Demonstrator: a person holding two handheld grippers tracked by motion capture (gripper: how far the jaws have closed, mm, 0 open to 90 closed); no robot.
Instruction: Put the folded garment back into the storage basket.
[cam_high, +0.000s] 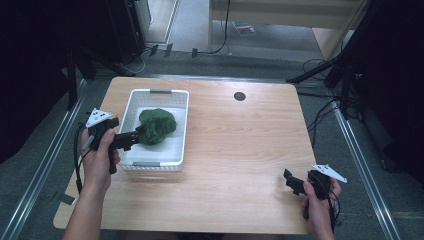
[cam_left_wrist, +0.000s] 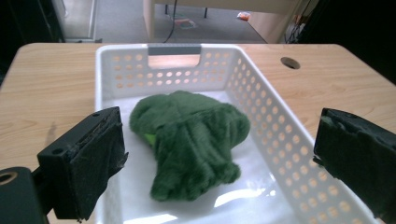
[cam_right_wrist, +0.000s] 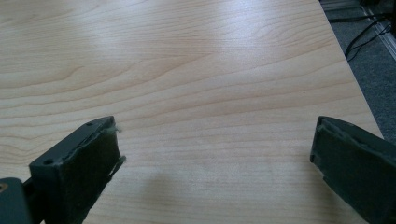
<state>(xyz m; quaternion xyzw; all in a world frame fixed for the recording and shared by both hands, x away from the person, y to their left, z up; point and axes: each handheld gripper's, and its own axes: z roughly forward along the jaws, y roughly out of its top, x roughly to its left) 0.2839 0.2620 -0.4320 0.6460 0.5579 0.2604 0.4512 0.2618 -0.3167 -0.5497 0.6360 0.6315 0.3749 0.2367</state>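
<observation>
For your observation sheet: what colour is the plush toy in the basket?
Dark green; the plush toy shows best in the left gripper view.

black tool (cam_high: 134, 138), grey three-cornered plate (cam_high: 98, 117).

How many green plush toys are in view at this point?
1. The fuzzy green plush toy lies inside the white perforated plastic basket, between the open jaws of the left gripper; anything beneath it would be hidden.

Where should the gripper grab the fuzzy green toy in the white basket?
Probably the narrow lower end of the fuzzy green plush toy, nearest the open left hand-held gripper. It is slimmer than the bulging top, and the white perforated plastic basket leaves room there, coming from above.
</observation>
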